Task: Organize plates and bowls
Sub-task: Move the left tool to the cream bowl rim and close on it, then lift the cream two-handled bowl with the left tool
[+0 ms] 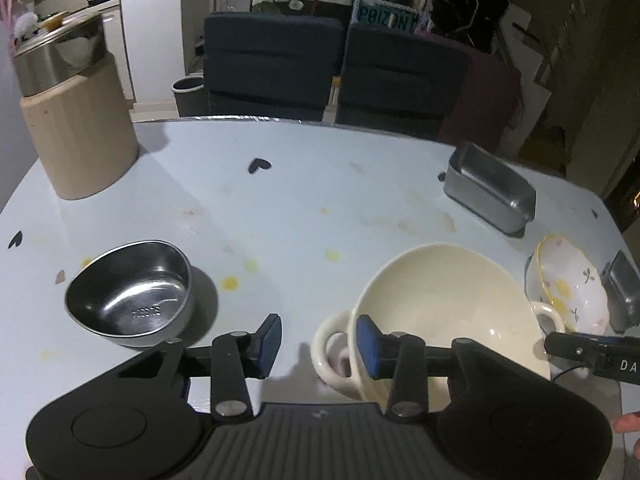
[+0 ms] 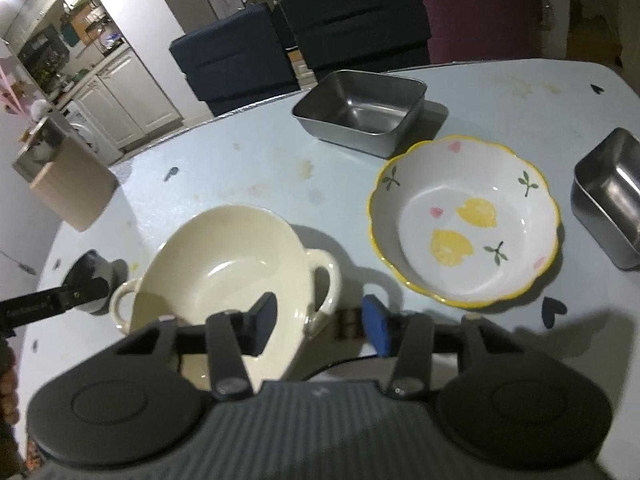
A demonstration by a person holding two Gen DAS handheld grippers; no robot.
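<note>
Left tongs point(image 1: 318, 346) are seen part-way apart, straddling the left loop handle point(image 1: 330, 354) of the cream two-handled bowl point(image 1: 448, 312); one pad is outside the handle, the other over the bowl wall, and neither is seen pressing on it. Right tongs point(image 2: 320, 326) are likewise part-way apart around the opposite loop handle point(image 2: 324, 288), one pad over the bowl's inside, the other outside; no clamp is seen (contact cannot be confirmed, as the view is blurred).

The cream bowl stands upright near the front edge of the tabletop point(image 1: 320, 184). Just beside it, toward the right edge, stands the scalloped lemon-print bowl point(image 2: 466, 220). A round steel bowl point(image 1: 130, 294) sits toward the left edge, well apart. A square steel pan point(image 2: 360, 112) is noted near the back edge, a second steel pan point(image 2: 612, 196) at the right edge, and a beige canister point(image 1: 80, 128) at the back-left corner.

Handling judgement: the cream bowl is glazed ceramic, so likely heavy, rigid, slippery and chippable. A two-sided hold at the handles seems soundest, lifted level.
</note>
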